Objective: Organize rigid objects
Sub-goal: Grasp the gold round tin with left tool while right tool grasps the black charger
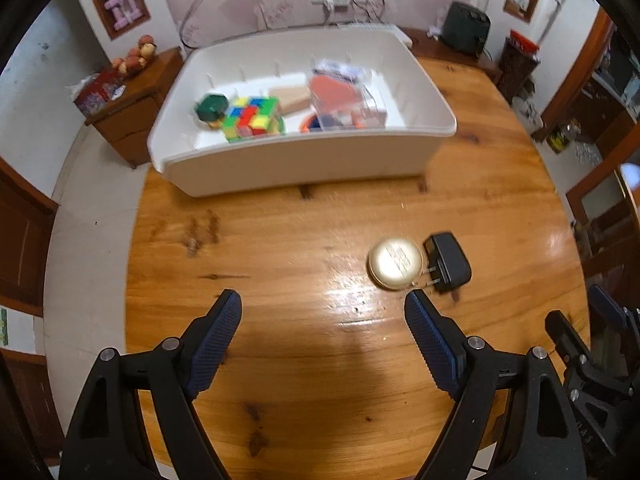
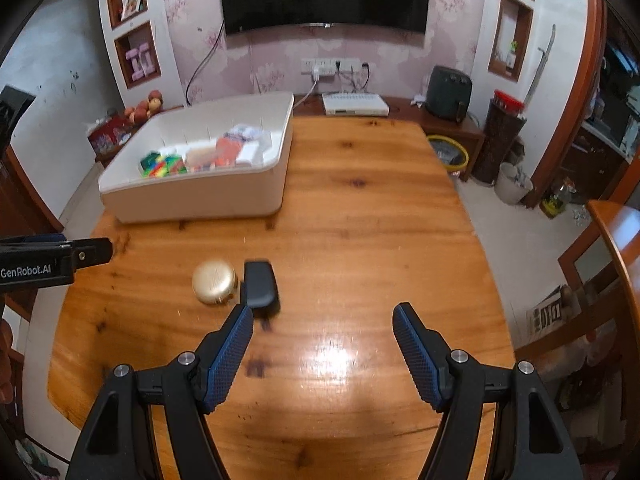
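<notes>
On the far left of the wooden table [image 1: 280,360] stood a white bin [image 1: 304,160], its near wall facing the grippers and its floor already crowded. Within it, reading from its left end, lay a dark green piece [image 1: 211,107], a multicoloured puzzle cube [image 1: 254,119] touching it, a pale wooden block [image 1: 292,96] behind the cube, and a clear plastic box [image 1: 344,92] holding something orange-red, with an orange-rimmed round item [image 1: 310,123] at its foot. Nearer the camera, the left gripper [image 1: 322,304] hung over bare tabletop with its blue-padded fingers [image 1: 218,340] spread wide and nothing between them. Just beyond its right finger lay a round gold tin [image 1: 395,263] flat on the wood, and touching or all but touching it on the right sat a black plug adapter [image 1: 448,262], its prongs pointing toward the gripper. Both items lay well apart from the bin. In the right wrist view the same tin [image 2: 214,282] and adapter [image 2: 261,288] sat side by side, the adapter just beyond the left fingertip of the right gripper [image 2: 323,316]. That gripper's fingers [image 2: 416,356] likewise stood apart, empty, over a glossy patch of table. The edge of the right gripper also showed at the right margin of the left wrist view.
</notes>
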The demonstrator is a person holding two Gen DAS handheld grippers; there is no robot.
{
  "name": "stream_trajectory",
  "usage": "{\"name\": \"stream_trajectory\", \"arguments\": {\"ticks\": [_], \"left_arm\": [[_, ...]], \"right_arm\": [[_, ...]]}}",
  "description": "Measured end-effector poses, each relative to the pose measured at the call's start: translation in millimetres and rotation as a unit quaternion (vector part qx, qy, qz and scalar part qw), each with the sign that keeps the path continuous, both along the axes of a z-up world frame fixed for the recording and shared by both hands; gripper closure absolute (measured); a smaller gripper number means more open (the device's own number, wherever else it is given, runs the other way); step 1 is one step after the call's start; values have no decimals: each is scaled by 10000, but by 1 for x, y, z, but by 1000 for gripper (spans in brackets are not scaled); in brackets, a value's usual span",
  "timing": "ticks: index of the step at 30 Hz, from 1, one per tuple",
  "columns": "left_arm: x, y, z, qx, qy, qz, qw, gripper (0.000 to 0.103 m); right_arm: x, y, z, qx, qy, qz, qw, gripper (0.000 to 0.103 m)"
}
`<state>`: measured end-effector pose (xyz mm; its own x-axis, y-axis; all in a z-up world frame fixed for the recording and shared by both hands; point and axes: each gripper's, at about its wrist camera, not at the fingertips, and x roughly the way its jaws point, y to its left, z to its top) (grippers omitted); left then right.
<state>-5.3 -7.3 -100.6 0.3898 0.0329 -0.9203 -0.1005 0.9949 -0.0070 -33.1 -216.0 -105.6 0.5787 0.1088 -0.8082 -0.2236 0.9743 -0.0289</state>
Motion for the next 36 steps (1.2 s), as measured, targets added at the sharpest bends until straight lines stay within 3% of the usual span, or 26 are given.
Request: {"name": "stream_trajectory", "arguments": {"ticks": [15, 36], "left_arm": [[50, -27, -77, -23, 779, -247, 9967, 17], [68, -49, -93, -271, 917, -400, 9946, 16]], "right_arm": [[6, 13, -55, 54, 556, 189, 9983, 30], [32, 24, -78, 148, 783, 324, 9963, 30]]}}
